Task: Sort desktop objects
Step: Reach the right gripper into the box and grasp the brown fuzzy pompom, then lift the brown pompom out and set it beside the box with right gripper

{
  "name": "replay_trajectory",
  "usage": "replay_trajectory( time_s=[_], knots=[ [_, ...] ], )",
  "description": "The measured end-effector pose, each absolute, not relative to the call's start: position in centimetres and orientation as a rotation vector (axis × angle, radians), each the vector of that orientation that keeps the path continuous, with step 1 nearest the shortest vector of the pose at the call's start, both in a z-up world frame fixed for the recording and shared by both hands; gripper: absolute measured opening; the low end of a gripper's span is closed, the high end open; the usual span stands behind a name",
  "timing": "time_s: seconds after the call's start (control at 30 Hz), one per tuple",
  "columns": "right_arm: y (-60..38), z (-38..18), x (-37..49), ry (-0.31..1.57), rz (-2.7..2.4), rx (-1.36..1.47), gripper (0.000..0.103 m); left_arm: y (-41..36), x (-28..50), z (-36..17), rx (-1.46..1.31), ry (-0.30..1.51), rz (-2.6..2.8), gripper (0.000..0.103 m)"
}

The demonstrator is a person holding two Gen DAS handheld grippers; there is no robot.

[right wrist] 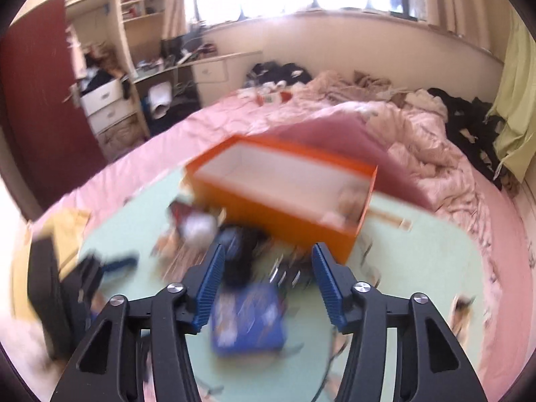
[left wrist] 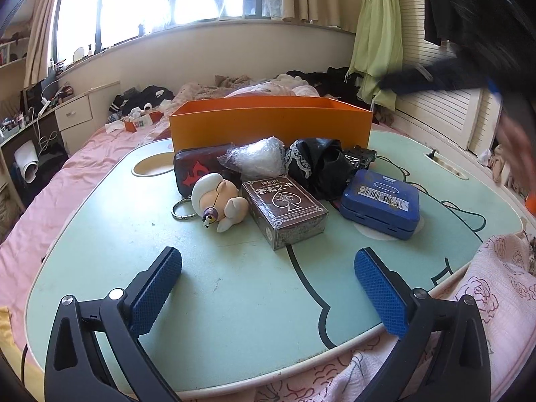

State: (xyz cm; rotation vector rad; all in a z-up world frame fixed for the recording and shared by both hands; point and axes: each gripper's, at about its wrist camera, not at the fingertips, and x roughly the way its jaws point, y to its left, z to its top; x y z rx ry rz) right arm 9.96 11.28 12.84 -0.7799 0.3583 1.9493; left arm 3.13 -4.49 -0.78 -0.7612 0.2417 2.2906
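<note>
My left gripper (left wrist: 268,268) is spread wide, holding nothing, over bare green tabletop (left wrist: 234,301) short of the card box (left wrist: 284,211). My right gripper (right wrist: 266,278) is also open and empty, above the blurred blue tin (right wrist: 248,321) near the orange box (right wrist: 284,197). The card box, reading "答案之卡", lies between a pig figurine (left wrist: 219,201) and the barcoded tin (left wrist: 382,202).

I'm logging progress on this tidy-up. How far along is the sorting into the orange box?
Barely started. The orange box already holds something pale at one end, too blurred to identify. Nothing is in hand: the left gripper and right gripper are both open and empty. Still on the table: the card box, blue tin, doll keychain, dark case, plastic bag and black cloth.
</note>
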Motion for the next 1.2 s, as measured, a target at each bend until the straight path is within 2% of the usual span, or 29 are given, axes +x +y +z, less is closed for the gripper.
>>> replay_trajectory(
  time_s=[0.13, 0.27, 0.37, 0.6, 0.73, 0.87, 1.07, 1.2],
  knots=[
    [18.5, 13.5, 8.4, 0.409, 1.799, -0.897, 0.054, -4.5, 3.2, -0.8, -0.761, 0.241, 2.29, 0.102],
    [24.2, 11.7, 6.2, 0.395, 1.665, -1.09, 0.049, -4.5, 3.2, -0.7, -0.757, 0.239, 2.29, 0.102],
    [26.9, 9.5, 4.4, 0.27, 1.534, -1.242, 0.04, -4.5, 3.2, -0.7, -0.753, 0.235, 2.289, 0.102],
    [30.1, 4.8, 4.4, 0.201, 1.331, -1.449, 0.021, -4.5, 3.1, -0.8, -0.744, 0.228, 2.289, 0.102],
    [30.0, 4.7, 4.8, 0.173, 1.316, -1.439, 0.012, -4.5, 3.1, -0.8, -0.743, 0.228, 2.289, 0.102],
    [29.6, 5.7, 5.1, 0.184, 1.38, -1.369, 0.01, -4.5, 3.0, -0.8, -0.743, 0.228, 2.289, 0.102],
    [26.5, 12.0, 6.6, 0.242, 1.578, -1.088, 0.01, -4.5, 3.0, -0.9, -0.743, 0.227, 2.289, 0.102],
    [21.9, 15.8, 7.9, 0.394, 1.818, -0.939, 0.01, -4.5, 3.0, -0.9, -0.742, 0.228, 2.289, 0.102]
  ],
)
